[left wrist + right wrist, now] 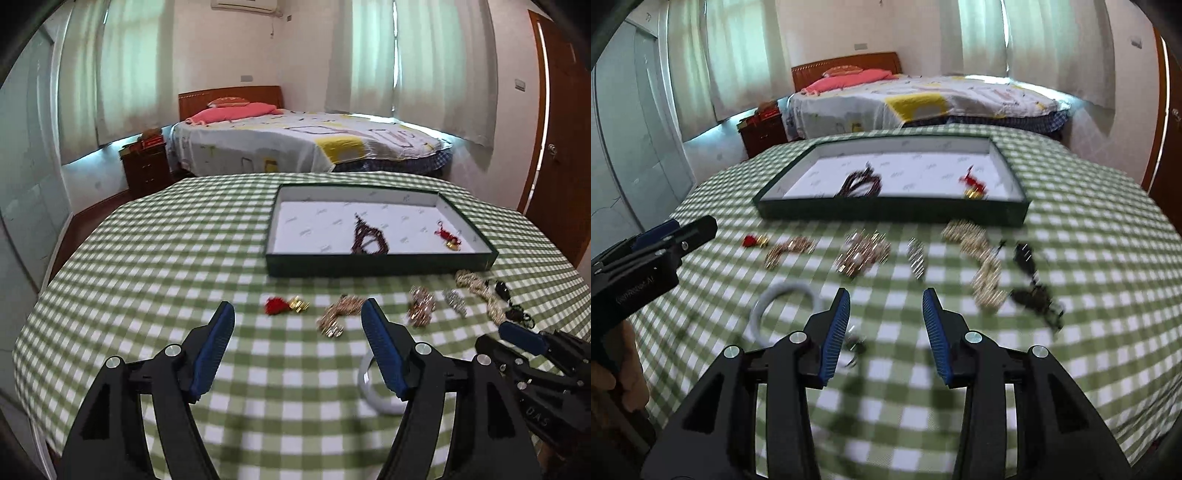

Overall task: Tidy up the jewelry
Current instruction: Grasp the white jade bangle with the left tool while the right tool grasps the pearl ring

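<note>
Left gripper is spread wide with nothing held, right gripper sits narrower and also empty. Just past them a white bangle is lying on the green checked tablecloth. Further out, a row of loose gold, silver and black jewelry pieces is laid beside the shallow dark green tray with white lining. Inside it 2 items are seen: a dark beaded necklace and a red tassel charm.
</note>
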Motion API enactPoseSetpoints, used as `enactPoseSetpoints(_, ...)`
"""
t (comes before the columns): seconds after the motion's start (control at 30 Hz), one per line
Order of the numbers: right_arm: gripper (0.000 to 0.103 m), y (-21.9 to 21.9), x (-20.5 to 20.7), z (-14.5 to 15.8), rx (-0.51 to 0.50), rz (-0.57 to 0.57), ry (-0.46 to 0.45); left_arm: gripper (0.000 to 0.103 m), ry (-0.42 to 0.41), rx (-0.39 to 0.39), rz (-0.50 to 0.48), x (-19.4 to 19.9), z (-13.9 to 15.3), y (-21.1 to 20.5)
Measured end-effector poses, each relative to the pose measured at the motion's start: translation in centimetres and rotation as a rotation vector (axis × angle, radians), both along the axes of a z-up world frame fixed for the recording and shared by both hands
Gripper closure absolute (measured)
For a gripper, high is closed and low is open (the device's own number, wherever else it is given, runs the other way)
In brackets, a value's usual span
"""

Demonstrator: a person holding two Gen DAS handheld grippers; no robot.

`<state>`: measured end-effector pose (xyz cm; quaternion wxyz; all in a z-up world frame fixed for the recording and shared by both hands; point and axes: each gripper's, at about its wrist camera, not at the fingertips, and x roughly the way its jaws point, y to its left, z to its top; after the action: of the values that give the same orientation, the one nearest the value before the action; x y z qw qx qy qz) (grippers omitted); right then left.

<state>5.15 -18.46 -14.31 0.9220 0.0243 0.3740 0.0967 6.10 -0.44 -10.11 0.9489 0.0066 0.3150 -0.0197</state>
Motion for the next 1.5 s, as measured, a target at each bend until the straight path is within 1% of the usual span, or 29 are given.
enactPoseSetpoints(0.13, 0.063, 1.1, 0.0, -0.7, -0.016, 0.023, 0.021, 0.034, 0.008, 0.003, 0.026, -1.1, -0.7, 1.0)
enactPoseSetpoints(0.37, 0.065, 1.9, -0.1, -1.8, -0.036, 0.029, 0.054, 0.034, 0.032, 0.005, 0.036, -1.3, -1.8, 1.3)
enactPoseSetpoints(0.4, 0.066, 2.0, 0.0, -1.9, -0.041, 0.031, 0.058, 0.034, 0.036, 0.006, 0.035, -1.3, -2.0, 1.3)
enactPoseSetpoints(0.43, 0.074, 2.1, 0.1, -2.2, -0.045, 0.033, 0.068, 0.034, 0.039, 0.007, 0.034, -1.4, -2.1, 1.2)
enactPoseSetpoints(0.47, 0.078, 2.1, 0.2, -2.3, -0.045, 0.037, 0.077, 0.034, 0.041, 0.007, 0.032, -1.4, -2.1, 1.2)
enactPoseSetpoints(0.57, 0.080, 2.1, 0.2, -2.3, -0.056, 0.041, 0.074, 0.034, 0.047, 0.007, 0.027, -1.4, -2.3, 1.0)
enactPoseSetpoints(0.6, 0.083, 2.2, 0.1, -2.4, -0.057, 0.043, 0.073, 0.034, 0.048, 0.006, 0.025, -1.4, -2.3, 1.0)
enactPoseSetpoints(0.8, 0.084, 1.6, -0.1, -2.0, -0.053, 0.035, 0.061, 0.034, 0.063, -0.010, -0.012, -1.4, -2.6, 0.1)
enactPoseSetpoints(0.93, 0.084, 0.6, -0.3, -1.4, -0.057, 0.019, 0.044, 0.034, 0.081, -0.045, -0.062, -1.4, -2.8, -1.1)
enactPoseSetpoints(0.97, 0.084, 0.2, -0.3, -1.3, -0.053, 0.012, 0.041, 0.031, 0.085, -0.053, -0.075, -1.4, -2.8, -1.4)
enactPoseSetpoints(1.03, 0.084, -0.6, -0.5, -1.0, -0.049, -0.001, 0.032, 0.029, 0.087, -0.065, -0.103, -1.4, -2.9, -2.2)
enactPoseSetpoints(1.17, 0.084, -1.9, -0.5, -0.6, -0.049, -0.020, 0.015, 0.029, 0.098, -0.058, -0.134, -1.3, -3.4, -3.9)
enactPoseSetpoints(1.27, 0.084, -2.9, -0.5, -0.5, -0.051, -0.031, 0.008, 0.029, 0.121, -0.053, -0.140, -0.9, -4.0, -4.9)
enactPoseSetpoints(1.5, 0.084, -4.9, -0.3, -0.9, 0.001, -0.071, 0.013, 0.028, 0.162, -0.022, -0.152, -0.1, -5.3, -6.9)
